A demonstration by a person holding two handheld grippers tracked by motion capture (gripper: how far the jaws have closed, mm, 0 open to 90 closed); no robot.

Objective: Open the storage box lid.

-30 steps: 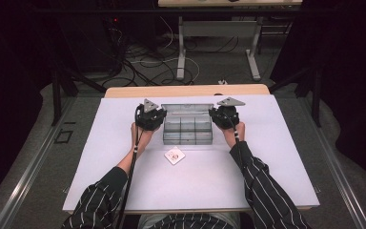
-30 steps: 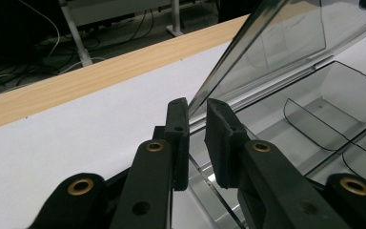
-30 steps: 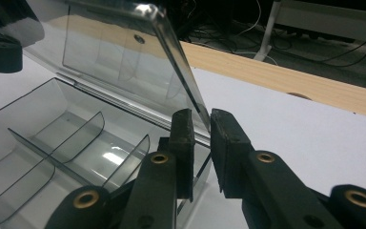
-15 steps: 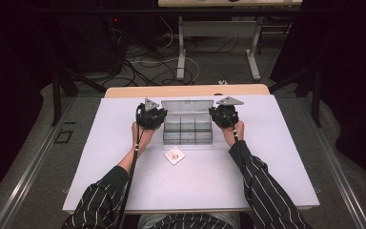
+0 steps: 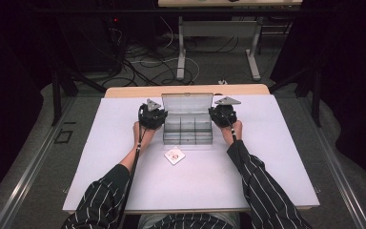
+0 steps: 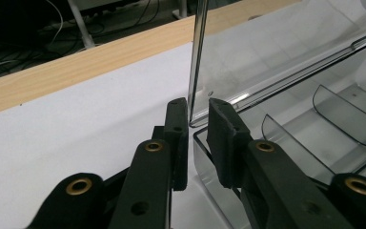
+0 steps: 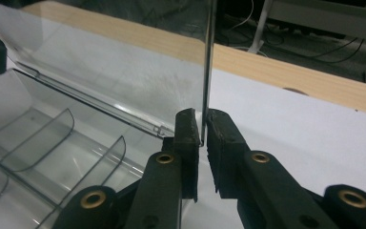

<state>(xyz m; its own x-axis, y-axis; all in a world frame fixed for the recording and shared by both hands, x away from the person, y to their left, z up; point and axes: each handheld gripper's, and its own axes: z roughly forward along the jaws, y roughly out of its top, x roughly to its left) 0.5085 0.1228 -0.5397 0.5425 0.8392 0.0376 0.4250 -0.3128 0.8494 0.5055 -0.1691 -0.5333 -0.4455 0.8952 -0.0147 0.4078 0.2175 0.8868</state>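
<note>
The clear organizer box (image 5: 188,130) sits at the table's 12 o'clock side, its lid (image 5: 187,102) upright. The left gripper (image 6: 198,119) and right gripper (image 7: 202,126) each pinch a lid edge. Opening seems the step in hand; next, probably, both release gently together.

Both striped-sleeved forearms reach toward 12 o'clock, roughly parallel. The left gripper (image 5: 152,116) sits at about 10 o'clock from the right gripper (image 5: 223,114), level with it. Each has its jaws nearly together, pinching a thin upright edge.
</note>
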